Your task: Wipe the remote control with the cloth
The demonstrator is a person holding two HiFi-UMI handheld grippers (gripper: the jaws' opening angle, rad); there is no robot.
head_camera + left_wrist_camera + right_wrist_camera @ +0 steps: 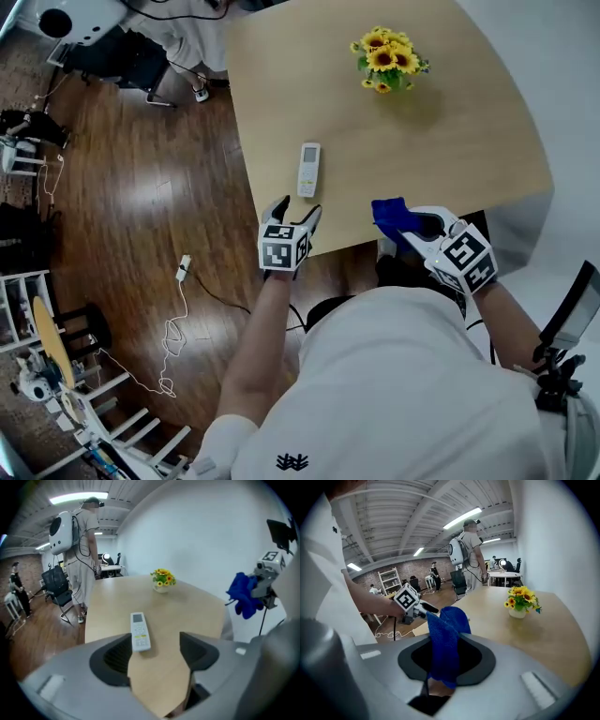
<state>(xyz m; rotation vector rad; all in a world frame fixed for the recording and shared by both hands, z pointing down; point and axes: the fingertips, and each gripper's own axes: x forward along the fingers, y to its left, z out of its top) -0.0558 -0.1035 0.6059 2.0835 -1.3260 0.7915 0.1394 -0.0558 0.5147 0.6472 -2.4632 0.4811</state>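
Light wooden table (469,141), white remote control (308,169) lying untouched; left gripper (299,208) spread empty near it, right gripper (405,223) clamping blue cloth (387,212); wiping not begun.

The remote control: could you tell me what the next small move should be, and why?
Probably ease the left gripper forward and close its open fingers on the remote control, which lies untouched just ahead on the table; the right gripper holds the blue cloth.
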